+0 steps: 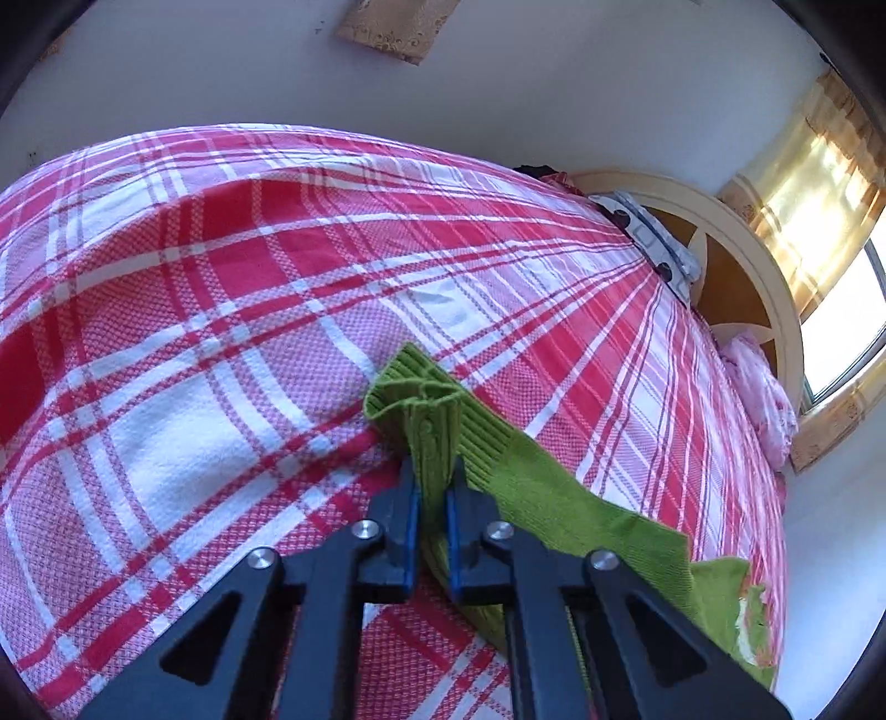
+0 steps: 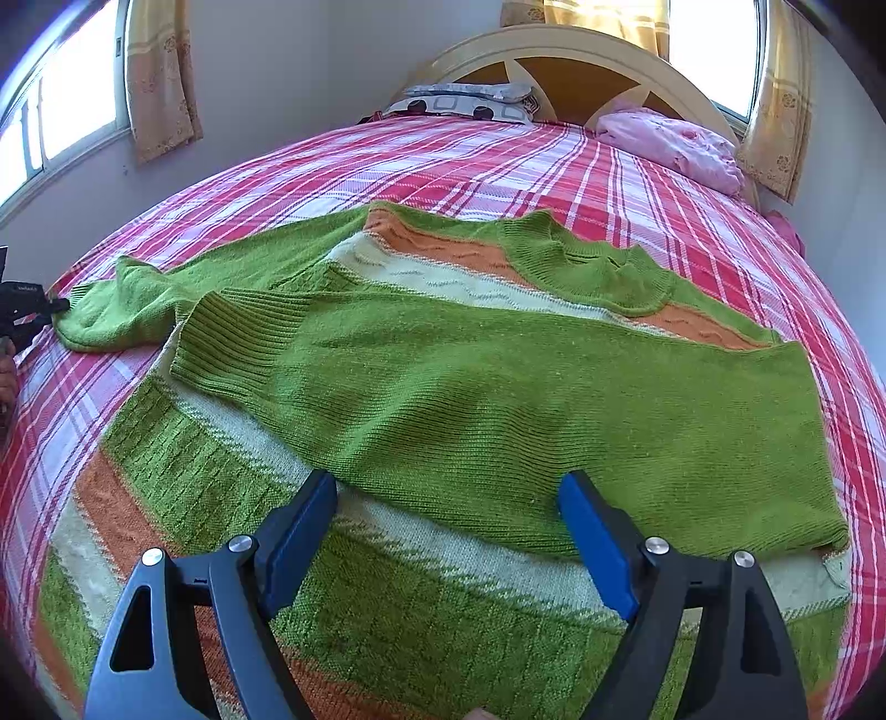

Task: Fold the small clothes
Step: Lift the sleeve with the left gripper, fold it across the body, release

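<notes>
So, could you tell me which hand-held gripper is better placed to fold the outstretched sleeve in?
Left hand-held gripper: already shut on the green knitted sweater's ribbed cuff. Right hand-held gripper is open over the body.

Left wrist view — close above the bed, angled down past its hand-held gripper. Right wrist view — low over the sweater, facing the headboard. Both share bed, sweater, headboard.

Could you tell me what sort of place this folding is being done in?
A bedroom, most likely: the sweater lies on a bed with a plaid cover, pillows against a curved headboard, and curtains at the windows.
</notes>
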`<state>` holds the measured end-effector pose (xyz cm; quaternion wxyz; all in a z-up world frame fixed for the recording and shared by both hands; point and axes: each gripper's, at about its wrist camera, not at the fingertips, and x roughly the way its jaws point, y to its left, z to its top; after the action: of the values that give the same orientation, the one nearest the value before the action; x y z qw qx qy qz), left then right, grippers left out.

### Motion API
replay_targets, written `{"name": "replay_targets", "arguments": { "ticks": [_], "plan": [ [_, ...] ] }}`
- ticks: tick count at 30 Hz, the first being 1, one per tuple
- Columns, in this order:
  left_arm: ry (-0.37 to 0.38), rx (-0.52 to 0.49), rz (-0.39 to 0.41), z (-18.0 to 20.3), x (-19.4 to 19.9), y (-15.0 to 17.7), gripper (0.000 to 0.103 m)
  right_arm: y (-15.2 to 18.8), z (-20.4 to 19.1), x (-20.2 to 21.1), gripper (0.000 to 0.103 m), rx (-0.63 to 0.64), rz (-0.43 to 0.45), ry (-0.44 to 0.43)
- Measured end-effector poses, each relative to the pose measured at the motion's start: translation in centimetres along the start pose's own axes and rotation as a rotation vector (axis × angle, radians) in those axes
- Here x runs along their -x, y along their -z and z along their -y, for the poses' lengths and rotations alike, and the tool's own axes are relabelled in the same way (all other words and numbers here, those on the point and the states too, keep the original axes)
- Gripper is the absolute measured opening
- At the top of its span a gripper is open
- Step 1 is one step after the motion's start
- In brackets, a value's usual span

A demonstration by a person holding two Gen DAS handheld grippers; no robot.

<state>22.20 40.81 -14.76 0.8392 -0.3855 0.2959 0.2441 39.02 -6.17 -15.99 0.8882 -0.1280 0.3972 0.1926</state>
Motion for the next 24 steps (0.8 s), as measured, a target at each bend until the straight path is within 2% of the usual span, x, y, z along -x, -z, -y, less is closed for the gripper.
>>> {"name": "replay_targets", "arguments": {
  "ticks": [7, 15, 24],
  "plan": [
    [0.037, -0.09, 0.084, 2.4, 3.3, 0.0, 0.008, 0.0, 0.0, 0.0, 0.083, 0.0, 0.0, 0.0],
    [0.184, -0.124, 0.133, 7.1, 6.8, -0.7, 0.007, 0.0, 0.1, 0.0, 0.084, -0.003, 0.002, -0.004],
    [0.368, -0.236, 0.163, 15.1, 10.9, -0.5, 0.007, -0.1, 0.2, 0.0, 0.084, -0.019, 0.011, -0.013]
  ]
}}
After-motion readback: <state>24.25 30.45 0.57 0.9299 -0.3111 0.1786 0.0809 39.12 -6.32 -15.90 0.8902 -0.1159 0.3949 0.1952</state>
